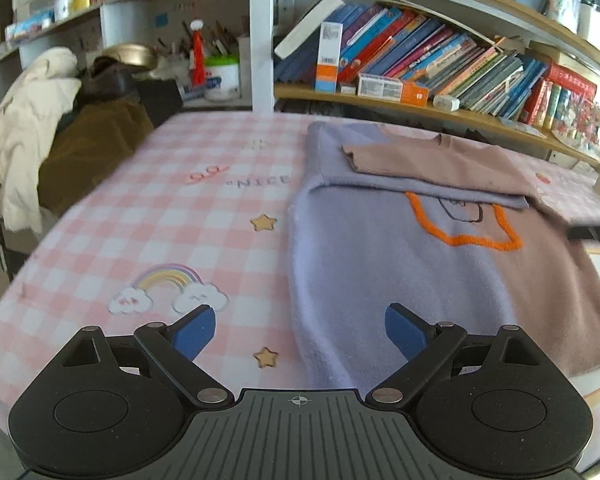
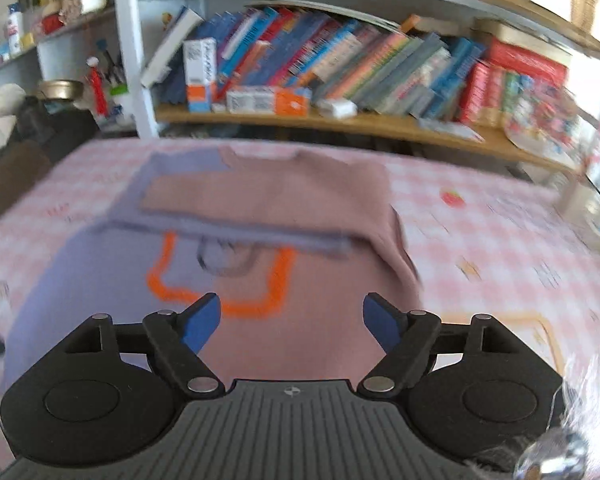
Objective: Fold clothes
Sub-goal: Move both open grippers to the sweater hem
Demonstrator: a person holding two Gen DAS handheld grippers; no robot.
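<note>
I see my left gripper (image 1: 300,332) and right gripper (image 2: 292,322) both spread wide, holding nothing. Beyond them, the lilac-and-mauve knitted sweater with orange outline (image 1: 400,264) lies flat on the pink checked tablecloth (image 1: 160,220) — sleeves folded across. Farthest: wooden bookshelf (image 1: 440,110).

A pink checked tablecloth (image 1: 160,208) carries a partly folded lilac-and-brown sweater (image 1: 380,272).

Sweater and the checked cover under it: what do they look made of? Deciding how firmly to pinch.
The sweater looks like a soft matte knit, lilac and dusty pink, with a fuzzy surface and raised orange yarn outline; probably wool or acrylic. The checked cover looks like thin printed cloth with flat rainbow and star prints; its fibre cannot be told.
</note>
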